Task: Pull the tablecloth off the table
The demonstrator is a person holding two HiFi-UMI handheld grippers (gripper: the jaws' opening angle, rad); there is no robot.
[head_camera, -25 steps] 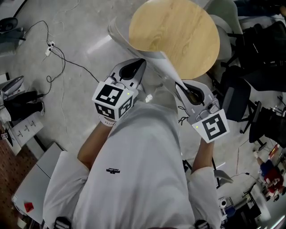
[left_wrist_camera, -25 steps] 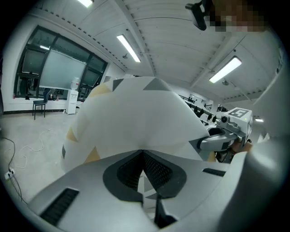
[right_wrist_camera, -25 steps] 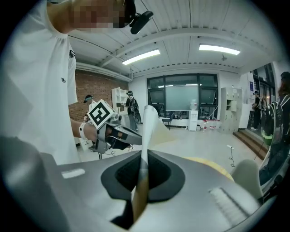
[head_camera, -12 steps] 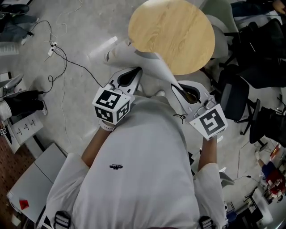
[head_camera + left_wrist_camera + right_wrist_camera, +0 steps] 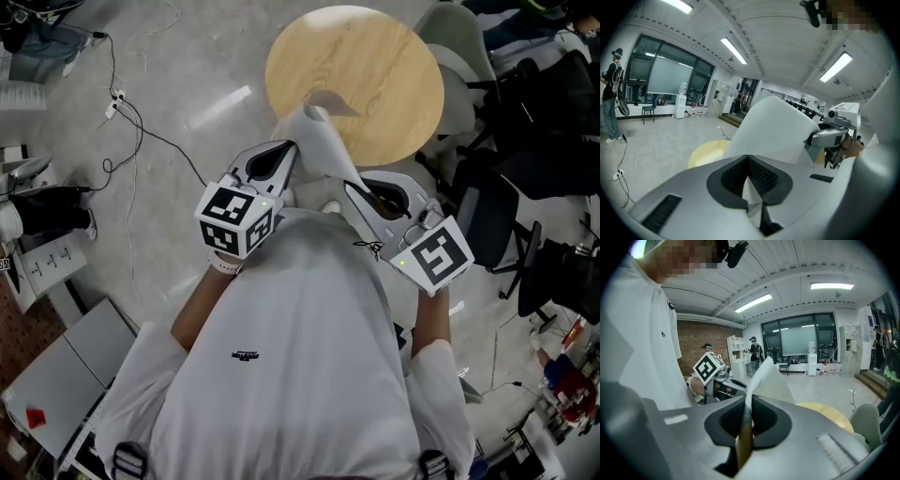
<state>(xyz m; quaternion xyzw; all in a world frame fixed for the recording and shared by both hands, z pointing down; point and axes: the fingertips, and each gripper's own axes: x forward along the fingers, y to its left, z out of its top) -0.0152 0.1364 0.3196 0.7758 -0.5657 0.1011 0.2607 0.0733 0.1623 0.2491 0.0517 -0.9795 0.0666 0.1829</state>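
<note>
The white tablecloth hangs bunched between both grippers, just off the near edge of the round wooden table. My left gripper is shut on one edge of it; in the left gripper view the tablecloth rises out of the closed jaws. My right gripper is shut on the other edge, where the tablecloth stands up as a thin fold from the jaws. The table top shows bare wood.
Chairs crowd the table's right side. A power strip with cables lies on the floor to the left. A grey cabinet stands at lower left. People stand far off in the room.
The cloth has slid off the tabletop toward me and now hangs bunched between the grippers. Both grippers kept their hold and drew slightly back from the table.
</note>
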